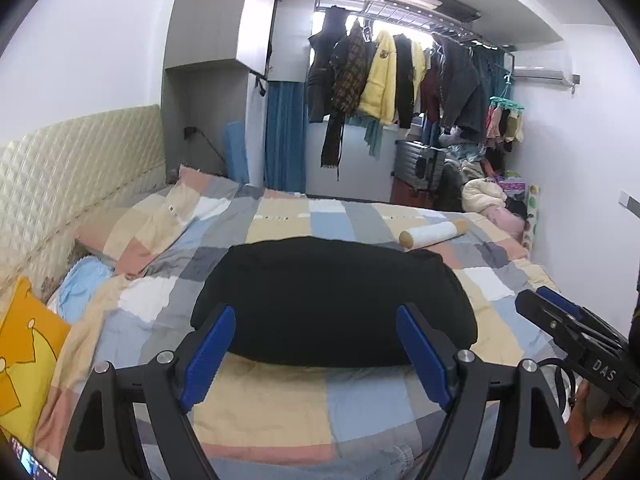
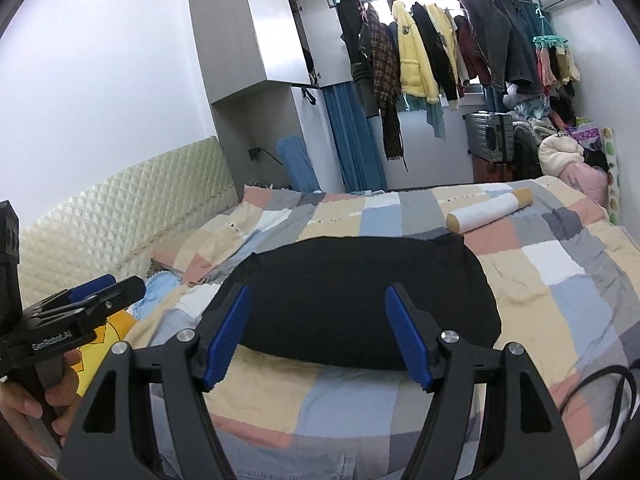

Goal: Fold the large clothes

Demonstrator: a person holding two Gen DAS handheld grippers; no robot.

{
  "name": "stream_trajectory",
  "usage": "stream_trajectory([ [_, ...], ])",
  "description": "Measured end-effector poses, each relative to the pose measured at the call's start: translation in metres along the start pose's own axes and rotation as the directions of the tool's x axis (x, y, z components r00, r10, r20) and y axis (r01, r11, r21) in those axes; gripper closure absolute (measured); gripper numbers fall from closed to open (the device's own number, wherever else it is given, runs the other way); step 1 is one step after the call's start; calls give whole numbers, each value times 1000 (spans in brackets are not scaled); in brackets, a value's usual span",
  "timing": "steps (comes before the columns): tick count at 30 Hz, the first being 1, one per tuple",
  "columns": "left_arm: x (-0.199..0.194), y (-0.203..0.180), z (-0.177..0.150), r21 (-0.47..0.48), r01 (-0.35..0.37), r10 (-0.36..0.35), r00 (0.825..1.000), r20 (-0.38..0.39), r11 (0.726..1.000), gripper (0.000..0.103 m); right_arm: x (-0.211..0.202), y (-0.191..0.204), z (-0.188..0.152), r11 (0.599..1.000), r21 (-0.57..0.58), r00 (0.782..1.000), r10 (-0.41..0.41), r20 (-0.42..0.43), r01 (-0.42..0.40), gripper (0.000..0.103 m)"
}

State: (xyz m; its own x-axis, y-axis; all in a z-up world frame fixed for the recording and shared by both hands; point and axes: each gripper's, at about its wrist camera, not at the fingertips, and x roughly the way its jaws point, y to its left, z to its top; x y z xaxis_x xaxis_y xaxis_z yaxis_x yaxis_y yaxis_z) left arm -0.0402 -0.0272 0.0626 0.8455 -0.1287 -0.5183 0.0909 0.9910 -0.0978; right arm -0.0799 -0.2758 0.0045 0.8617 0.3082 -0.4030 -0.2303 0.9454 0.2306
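A folded black garment (image 1: 332, 300) lies flat on the checked bedspread (image 1: 280, 396); it also shows in the right wrist view (image 2: 360, 300). My left gripper (image 1: 316, 340) is open and empty, held above the bed just in front of the garment's near edge. My right gripper (image 2: 318, 320) is open and empty too, at the same near edge. Each gripper shows from the side in the other's view: the right one (image 1: 536, 300) at the right, the left one (image 2: 120, 284) at the left. Neither touches the garment.
A white roll with tan ends (image 1: 434, 234) lies on the bed behind the garment. Pillows (image 1: 132, 232) and a yellow cushion (image 1: 24, 344) lie at the left by the quilted headboard (image 1: 60, 168). Clothes hang on a rack (image 1: 400, 76) beyond the bed. A suitcase (image 1: 420, 164) stands there.
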Motion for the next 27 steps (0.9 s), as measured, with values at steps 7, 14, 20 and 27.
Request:
stream_trajectory([
  [7,8,-2,-7,20,-45,45,999,-2,999,21,5,-4,-8,999,-11,999,-47,-15,46,32],
  [14,19,-2,-9,30,-59,60,998,-26,998,21,18,-4,-11,998,-16,997,-66,-41,65,30],
  [20,29,8,-10,-3,-57,57,997,-54,998,21,21,0,-19,994,-51,993,-97,-62,94,28],
  [27,35,20,-14,-39,-75,72,994,-79,996,21,25,3,-21,993,-66,992,-105,-73,100,24],
])
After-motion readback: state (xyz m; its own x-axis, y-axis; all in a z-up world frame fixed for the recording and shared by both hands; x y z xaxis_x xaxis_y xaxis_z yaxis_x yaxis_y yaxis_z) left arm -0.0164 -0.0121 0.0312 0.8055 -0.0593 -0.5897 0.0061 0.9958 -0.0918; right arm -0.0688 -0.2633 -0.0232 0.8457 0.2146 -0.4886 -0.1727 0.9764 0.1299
